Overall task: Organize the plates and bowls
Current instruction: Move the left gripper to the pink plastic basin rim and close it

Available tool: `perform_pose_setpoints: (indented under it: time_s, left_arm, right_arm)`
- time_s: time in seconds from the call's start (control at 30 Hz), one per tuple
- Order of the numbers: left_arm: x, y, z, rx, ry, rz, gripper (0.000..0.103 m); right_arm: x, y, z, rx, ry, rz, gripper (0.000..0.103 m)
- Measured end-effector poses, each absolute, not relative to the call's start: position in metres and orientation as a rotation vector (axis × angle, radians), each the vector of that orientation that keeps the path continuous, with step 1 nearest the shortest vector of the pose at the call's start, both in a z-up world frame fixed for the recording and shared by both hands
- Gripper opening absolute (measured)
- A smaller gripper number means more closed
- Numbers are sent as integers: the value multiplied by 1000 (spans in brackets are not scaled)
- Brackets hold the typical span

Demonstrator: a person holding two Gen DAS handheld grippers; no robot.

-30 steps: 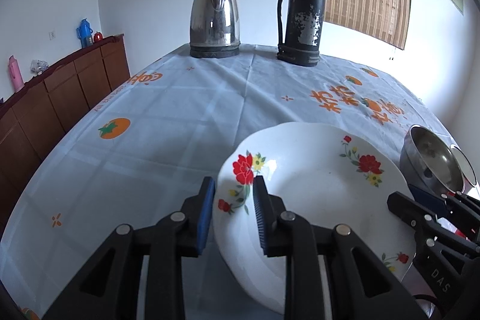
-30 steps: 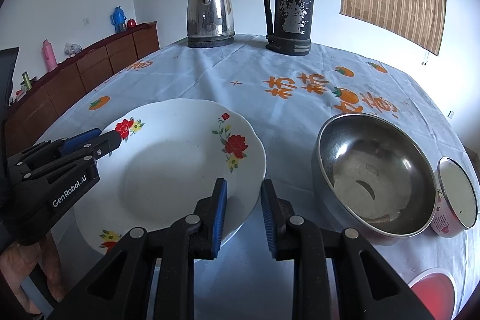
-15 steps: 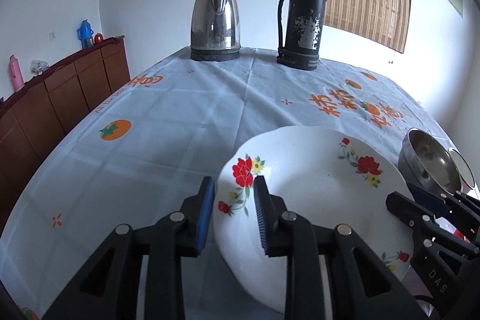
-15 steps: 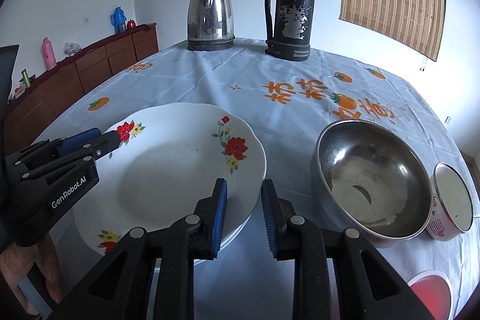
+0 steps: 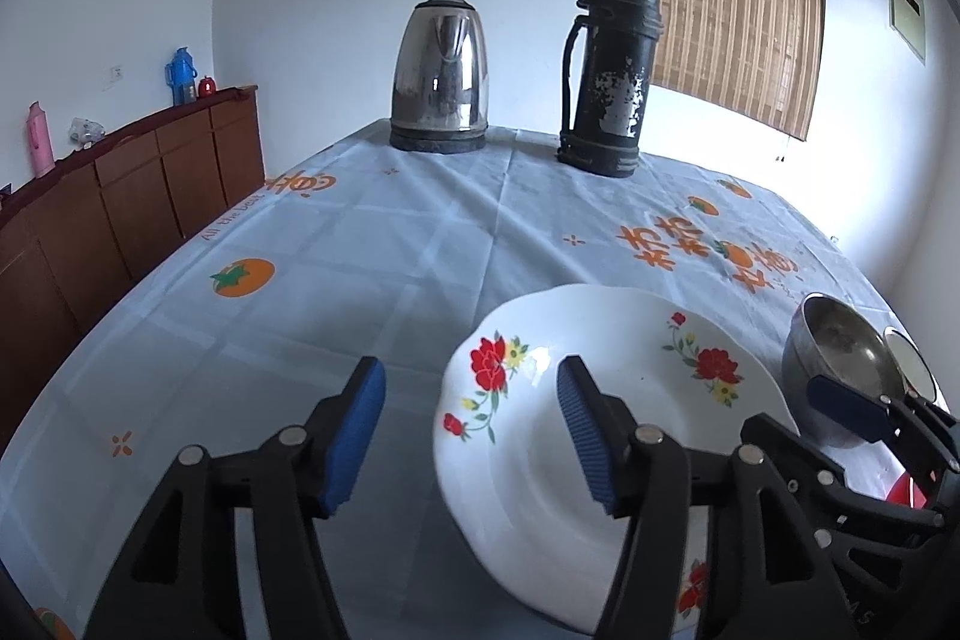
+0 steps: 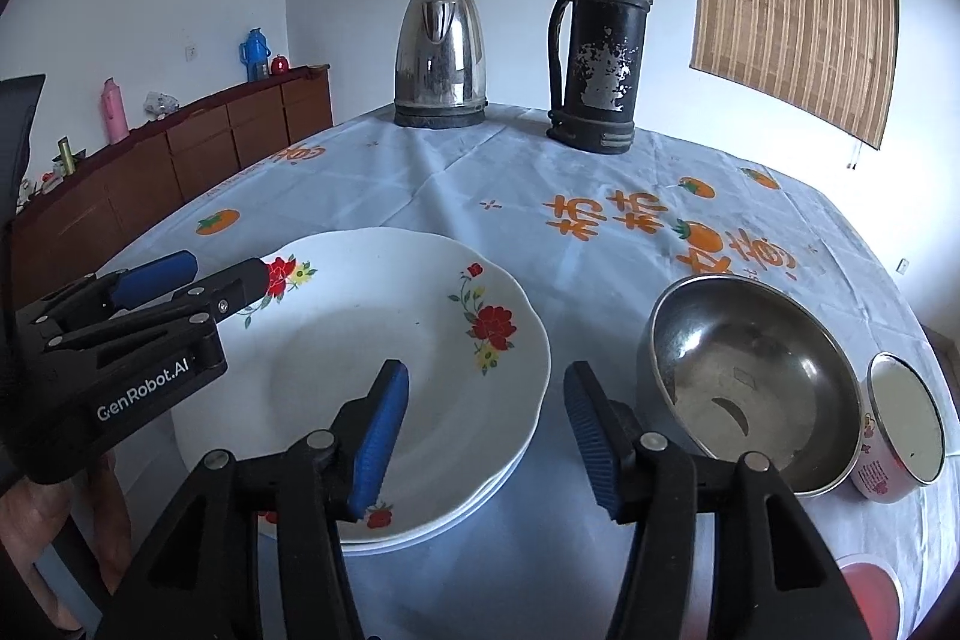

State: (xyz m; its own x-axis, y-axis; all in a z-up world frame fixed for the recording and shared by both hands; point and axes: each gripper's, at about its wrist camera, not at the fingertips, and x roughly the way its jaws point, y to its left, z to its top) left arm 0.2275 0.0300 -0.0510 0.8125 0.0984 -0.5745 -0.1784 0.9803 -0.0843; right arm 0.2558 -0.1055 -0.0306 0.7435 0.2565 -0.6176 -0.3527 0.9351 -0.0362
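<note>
A white flowered plate (image 6: 384,358) lies on top of another plate on the blue tablecloth; it also shows in the left wrist view (image 5: 612,400). My left gripper (image 5: 471,430) is open astride the plate's left rim, touching nothing. My right gripper (image 6: 486,430) is open astride the plate's right rim. A steel bowl (image 6: 750,376) stands right of the plates, also in the left wrist view (image 5: 840,352). A small enamel cup (image 6: 900,430) stands beside the bowl.
A steel kettle (image 6: 441,55) and a black thermos (image 6: 600,46) stand at the table's far end. A red lid (image 6: 870,586) lies near the front right edge. A wooden sideboard (image 6: 156,172) runs along the left wall.
Both grippers have opened wide and let go of the flowered plate. The plate now rests flat on the plate beneath.
</note>
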Motion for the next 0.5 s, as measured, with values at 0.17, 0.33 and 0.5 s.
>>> perform_pose_setpoints:
  time_s: [0.17, 0.33, 0.5]
  left_arm:
    - [226, 30, -51, -133, 599, 154, 63]
    - [223, 29, -48, -127, 578, 158, 63]
    - [215, 28, -41, -136, 526, 152, 63]
  right_arm:
    - [253, -107, -25, -150, 617, 325, 56]
    - [250, -109, -21, -140, 589, 327, 56]
    - [228, -127, -6, -95, 553, 339, 56]
